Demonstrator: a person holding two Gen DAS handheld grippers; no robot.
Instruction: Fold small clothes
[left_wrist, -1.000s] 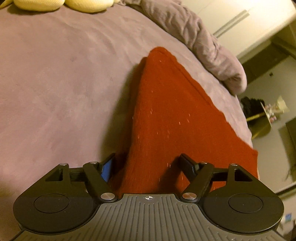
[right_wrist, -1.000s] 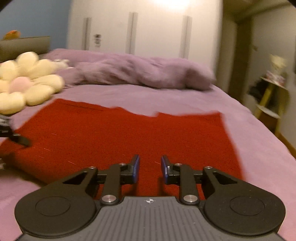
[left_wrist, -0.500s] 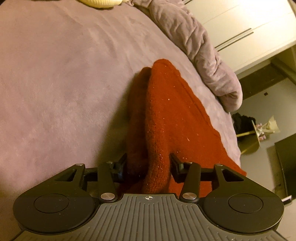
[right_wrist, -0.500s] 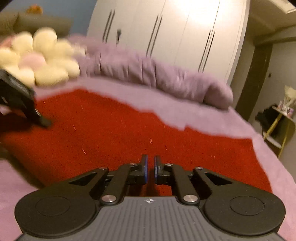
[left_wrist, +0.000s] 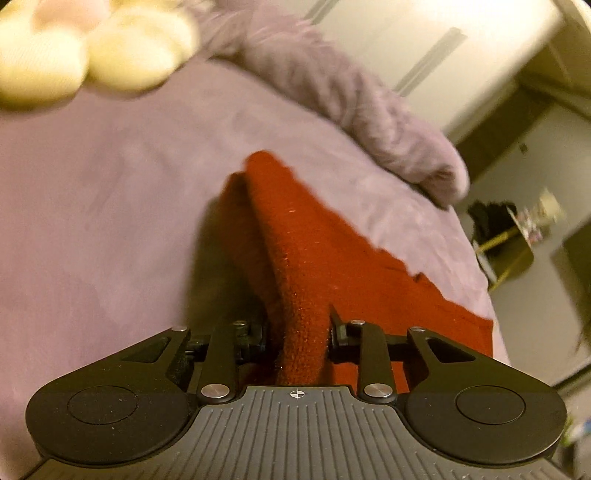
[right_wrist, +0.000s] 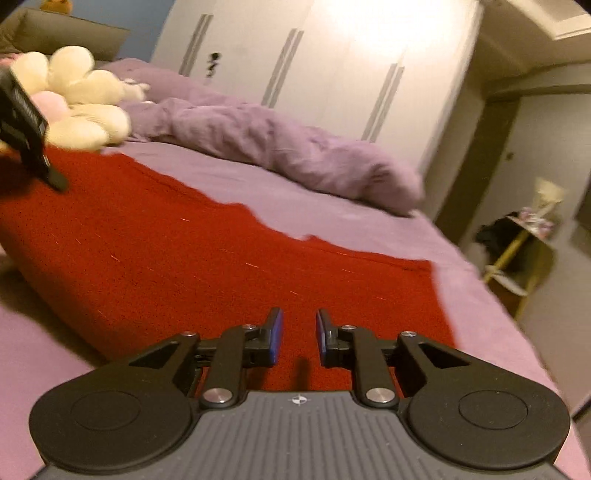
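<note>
A red knit garment (right_wrist: 192, 251) lies spread on a purple bed (right_wrist: 280, 192). In the left wrist view my left gripper (left_wrist: 297, 330) is shut on a doubled edge of the red garment (left_wrist: 295, 258), which rises in a ridge from the bed (left_wrist: 92, 206). In the right wrist view my right gripper (right_wrist: 297, 334) is open, its blue-padded fingers (right_wrist: 275, 336) just above the near edge of the garment, holding nothing. The left gripper (right_wrist: 29, 140) shows at the far left of that view, at the garment's left edge.
A cream flower-shaped plush (right_wrist: 70, 99) sits at the bed's head, also in the left wrist view (left_wrist: 85, 48). A crumpled purple duvet (right_wrist: 280, 147) lies along the far side. White wardrobe doors (right_wrist: 332, 74) stand behind. A yellow side table (right_wrist: 517, 251) stands right of the bed.
My left gripper closed on the garment edge and lifted it. My right gripper was shut half a second ago and has opened again over the garment's near edge.
</note>
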